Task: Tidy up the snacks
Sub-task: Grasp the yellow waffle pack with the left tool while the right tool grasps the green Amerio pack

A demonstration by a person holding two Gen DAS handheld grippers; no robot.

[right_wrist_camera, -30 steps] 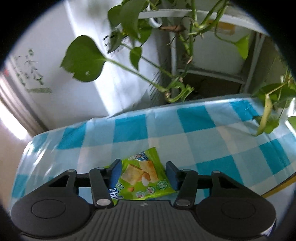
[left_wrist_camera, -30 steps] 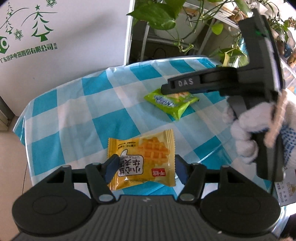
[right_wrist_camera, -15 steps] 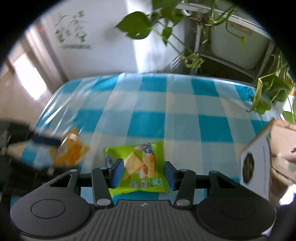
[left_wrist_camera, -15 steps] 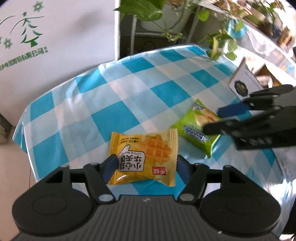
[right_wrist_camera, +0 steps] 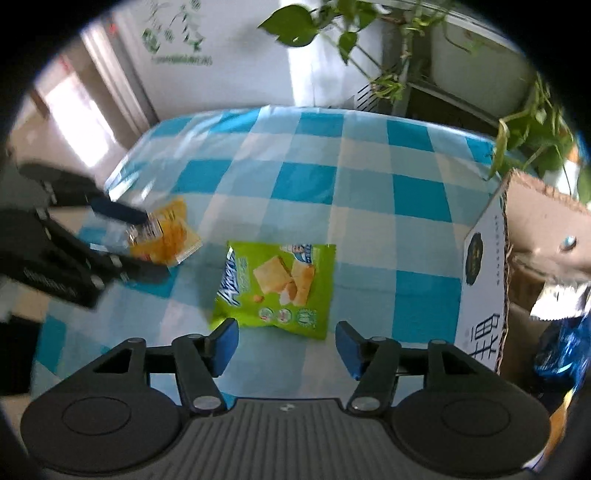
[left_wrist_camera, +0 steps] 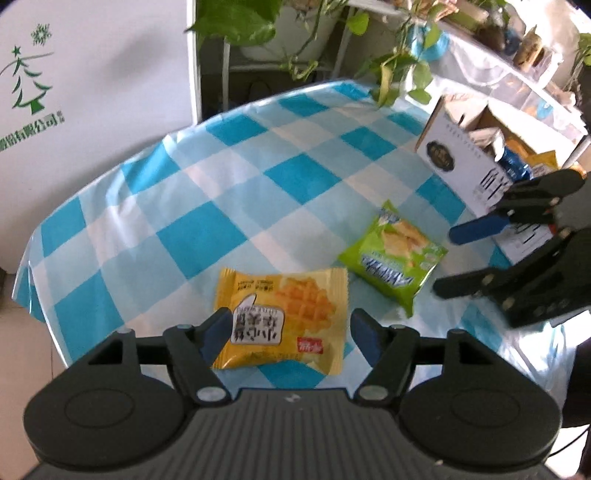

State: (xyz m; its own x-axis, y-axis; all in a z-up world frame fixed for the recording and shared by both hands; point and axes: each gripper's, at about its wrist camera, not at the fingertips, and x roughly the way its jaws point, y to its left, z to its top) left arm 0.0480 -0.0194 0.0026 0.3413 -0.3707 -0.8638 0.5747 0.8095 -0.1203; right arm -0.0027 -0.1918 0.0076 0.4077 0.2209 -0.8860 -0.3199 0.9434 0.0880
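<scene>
Bench in a checked cloth, plants and a printed panel behind

A blue-and-white checked tablecloth (left_wrist_camera: 236, 177) covers the bench. Beyond its far edge stands a white panel (left_wrist_camera: 92, 74) printed with a green tree logo and green Chinese characters. Trailing green-leaved plants (left_wrist_camera: 236, 22) hang from a white metal rack (right_wrist_camera: 454, 70) beside the panel. In the right wrist view, a bright doorway (right_wrist_camera: 74, 107) shows at the far left.

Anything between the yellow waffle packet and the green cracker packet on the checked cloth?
Nothing: only bare blue-and-white checked tablecloth separates the yellow waffle packet from the green cracker packet, clearest in the left wrist view.
</scene>
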